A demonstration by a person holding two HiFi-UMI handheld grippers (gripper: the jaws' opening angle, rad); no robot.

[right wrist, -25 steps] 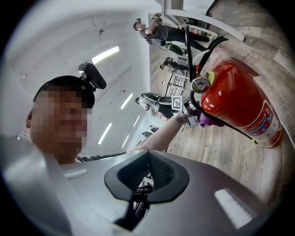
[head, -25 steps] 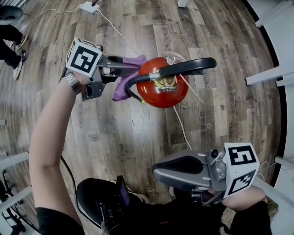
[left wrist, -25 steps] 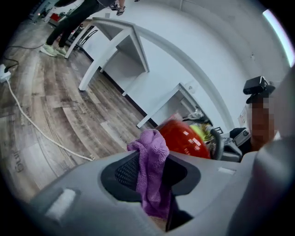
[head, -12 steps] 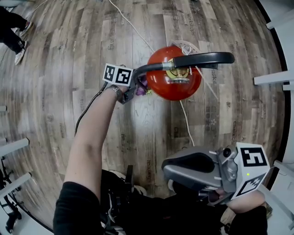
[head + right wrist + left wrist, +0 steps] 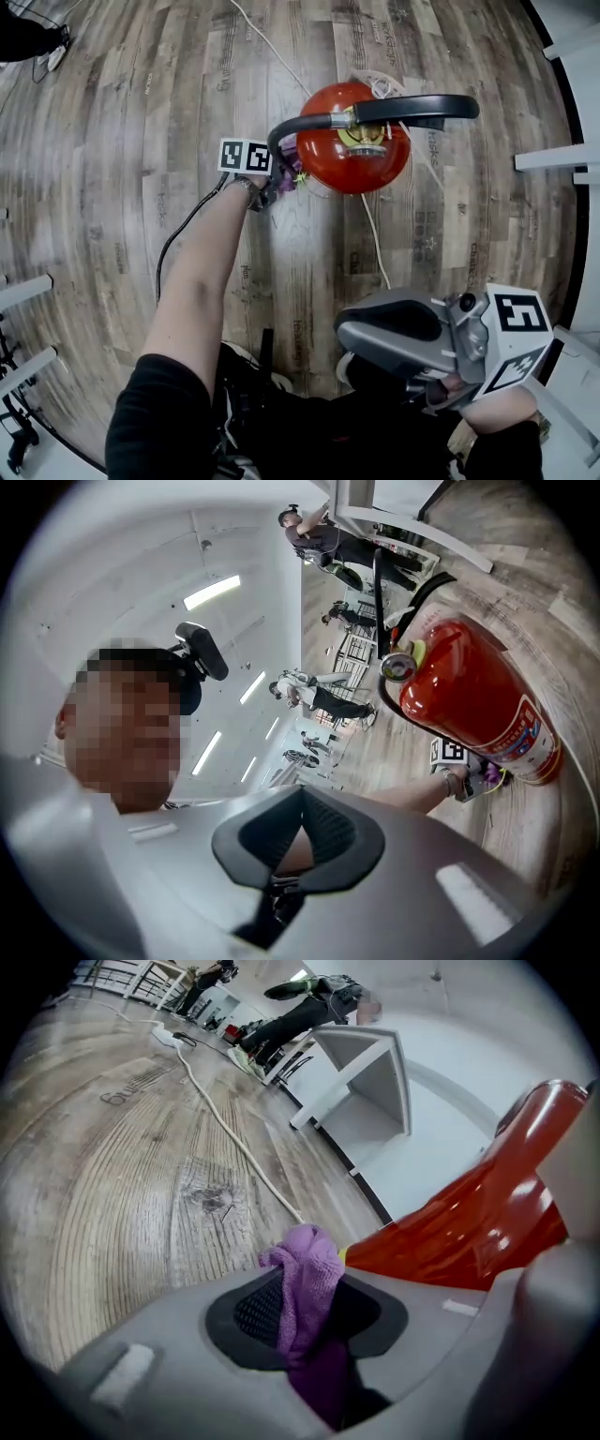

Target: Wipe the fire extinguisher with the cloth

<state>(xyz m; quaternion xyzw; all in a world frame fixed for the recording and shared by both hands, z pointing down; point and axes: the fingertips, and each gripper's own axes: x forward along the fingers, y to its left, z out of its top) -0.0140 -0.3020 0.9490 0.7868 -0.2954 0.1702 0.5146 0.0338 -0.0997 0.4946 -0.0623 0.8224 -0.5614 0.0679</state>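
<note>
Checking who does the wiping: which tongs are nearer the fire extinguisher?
Left. The left tongs, shut on the purple cloth, are right beside the fire extinguisher, low on its red side. The right tongs, shut and empty, hang well back, near the person's body.

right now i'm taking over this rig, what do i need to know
Left claw: shut on the purple cloth, low beside the fire extinguisher.
Right claw: shut, empty, held back near the person's body.
The extinguisher stands upright on the wooden floor. The cloth is at its lower side; whether they touch is unclear.
Done: cloth gripped and at the extinguisher.
Left: wipe the red body. Nothing shows which parts are already clean, so cover all of it.
</note>
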